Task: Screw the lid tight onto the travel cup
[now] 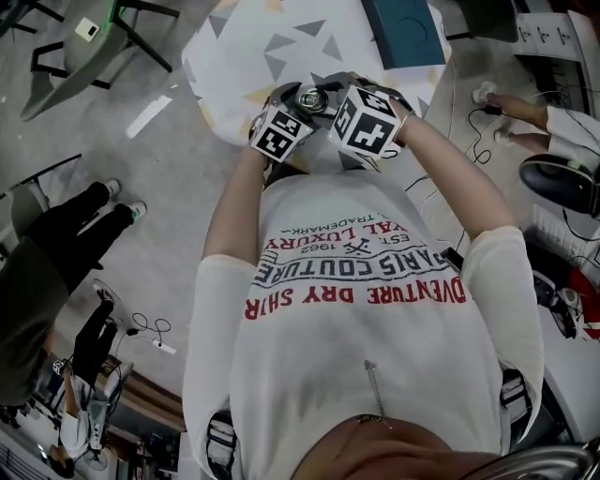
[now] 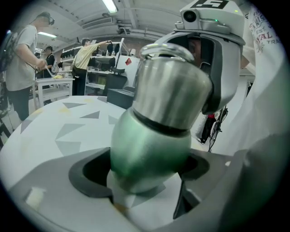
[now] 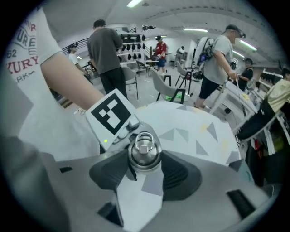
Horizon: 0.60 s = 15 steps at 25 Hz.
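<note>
A travel cup with a green body [image 2: 149, 145] and a steel lid [image 2: 170, 90] is held in the air in front of the person's chest, over the table's near edge. My left gripper [image 2: 145, 170] is shut on the green body. My right gripper [image 3: 144, 164] comes from the opposite side, and its dark pads sit against both sides of the lid [image 3: 144, 152], which has a ring on top. In the head view the lid [image 1: 309, 97] shows between the marker cubes of the left gripper [image 1: 281, 131] and the right gripper [image 1: 368, 120]. The jaws are hidden in that view.
A table with a white cloth printed with triangles [image 1: 244, 56] lies just beyond the grippers. A dark blue box [image 1: 403, 28] sits at its far side. A person in black [image 1: 56, 244] stands at the left, another person's arm [image 1: 525, 111] reaches in at the right, and cables lie on the floor.
</note>
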Available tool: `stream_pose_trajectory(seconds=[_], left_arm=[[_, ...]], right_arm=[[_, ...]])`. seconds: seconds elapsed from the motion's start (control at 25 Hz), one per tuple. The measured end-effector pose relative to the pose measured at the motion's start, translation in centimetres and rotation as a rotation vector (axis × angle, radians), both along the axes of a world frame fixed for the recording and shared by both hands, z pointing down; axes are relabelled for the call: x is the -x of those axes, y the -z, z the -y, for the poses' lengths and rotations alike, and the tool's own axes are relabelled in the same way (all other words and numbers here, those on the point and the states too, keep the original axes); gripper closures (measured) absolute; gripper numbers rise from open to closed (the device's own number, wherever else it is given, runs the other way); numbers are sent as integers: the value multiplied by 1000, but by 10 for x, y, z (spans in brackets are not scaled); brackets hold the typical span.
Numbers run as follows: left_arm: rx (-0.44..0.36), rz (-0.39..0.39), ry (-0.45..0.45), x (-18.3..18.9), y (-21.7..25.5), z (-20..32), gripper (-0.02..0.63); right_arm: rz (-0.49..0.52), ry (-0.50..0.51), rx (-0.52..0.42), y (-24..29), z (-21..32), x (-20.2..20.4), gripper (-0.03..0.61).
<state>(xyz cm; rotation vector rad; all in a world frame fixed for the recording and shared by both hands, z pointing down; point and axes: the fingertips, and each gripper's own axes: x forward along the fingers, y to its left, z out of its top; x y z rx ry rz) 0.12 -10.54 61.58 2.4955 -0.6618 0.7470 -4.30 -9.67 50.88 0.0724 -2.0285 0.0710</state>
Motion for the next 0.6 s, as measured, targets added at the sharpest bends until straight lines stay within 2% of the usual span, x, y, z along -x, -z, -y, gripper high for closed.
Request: stream_pose_trajectory(seconds=[0.12,0.36,0.52,0.6], left_arm=[[-8,-6,-4,0,1,2,179],[-12,-29,-8,-3,7,5,181],[-43,-4,-3,1,8,2,179],[-60,-16,-6,6,17,1,179]], right_arm=[[15,-43,-13,0,2,1,342],[37,18,-81,8,-1,-5,325],[115,-81,-92,29,5,-12,325],[196,-161,-125,44,13,-14,356]])
